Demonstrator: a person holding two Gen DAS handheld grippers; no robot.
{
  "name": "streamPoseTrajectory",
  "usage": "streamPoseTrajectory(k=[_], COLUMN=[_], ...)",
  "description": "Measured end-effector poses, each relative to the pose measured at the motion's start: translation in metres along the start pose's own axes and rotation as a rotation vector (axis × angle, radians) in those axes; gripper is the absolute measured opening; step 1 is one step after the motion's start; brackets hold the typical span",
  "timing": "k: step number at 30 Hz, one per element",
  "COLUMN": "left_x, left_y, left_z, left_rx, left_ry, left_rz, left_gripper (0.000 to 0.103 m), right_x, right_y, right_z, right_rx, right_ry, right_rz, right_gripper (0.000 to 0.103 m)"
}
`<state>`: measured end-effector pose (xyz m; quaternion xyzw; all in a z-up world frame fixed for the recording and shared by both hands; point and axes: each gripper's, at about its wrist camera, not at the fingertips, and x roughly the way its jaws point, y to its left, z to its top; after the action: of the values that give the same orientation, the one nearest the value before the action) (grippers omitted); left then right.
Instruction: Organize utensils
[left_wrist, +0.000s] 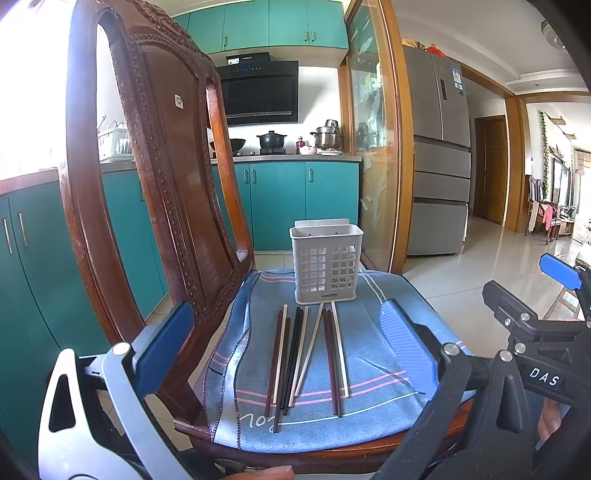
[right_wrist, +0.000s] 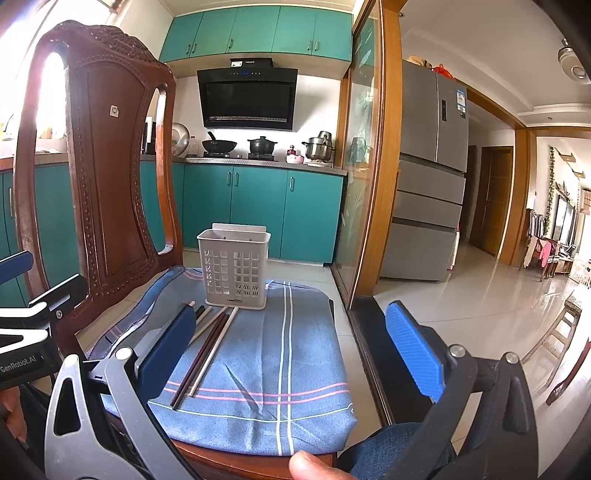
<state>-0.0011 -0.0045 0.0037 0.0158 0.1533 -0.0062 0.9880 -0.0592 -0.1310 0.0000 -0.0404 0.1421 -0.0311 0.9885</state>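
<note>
Chopsticks (left_wrist: 306, 354) lay loose on the blue striped cloth (left_wrist: 369, 413) that covered the seat of the carved wooden chair (left_wrist: 162, 177), their far tips reaching almost to the foot of the white slotted holder (left_wrist: 325, 262), which stood upright at the back of the seat and looked empty through its grid. The sticks were dark, reddish-brown and pale, packed close, and some crossed one another, so the likeliest trouble was a pinch that caught two at once or flicked a neighbour off the seat. The cloth was rumpled and hung over the seat edge; a finger pressed into it could have dragged a fold and rolled the whole row. The holder seemed light and stood free, so a stick fed in at a slant might have tipped it or pushed it back toward the seat's far edge. The left gripper (left_wrist: 286, 347) hovered low in front of the seat, aimed along the sticks, its jaws spread wide with nothing between them. The right gripper (right_wrist: 291, 350) hung just beside it at a similar height, pointed at the bare right part of the cloth, jaws likewise wide apart and empty. A fingertip showed at the bottom of each view.
</note>
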Motion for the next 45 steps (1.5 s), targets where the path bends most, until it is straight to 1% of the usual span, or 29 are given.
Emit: streamPoseTrajectory(k=[45], left_x=[-0.0048], left_y=[-0.0048], left_z=[0.0016], left_rx=[0.012], left_ry=[-0.016], left_rz=[-0.009], left_gripper=[0.100], right_x=[-0.0077], right_y=[0.0006], right_z=[0.0067], right_rx=[-0.002], right_ry=[-0.026], right_rz=[-0.002], right_gripper=[0.100])
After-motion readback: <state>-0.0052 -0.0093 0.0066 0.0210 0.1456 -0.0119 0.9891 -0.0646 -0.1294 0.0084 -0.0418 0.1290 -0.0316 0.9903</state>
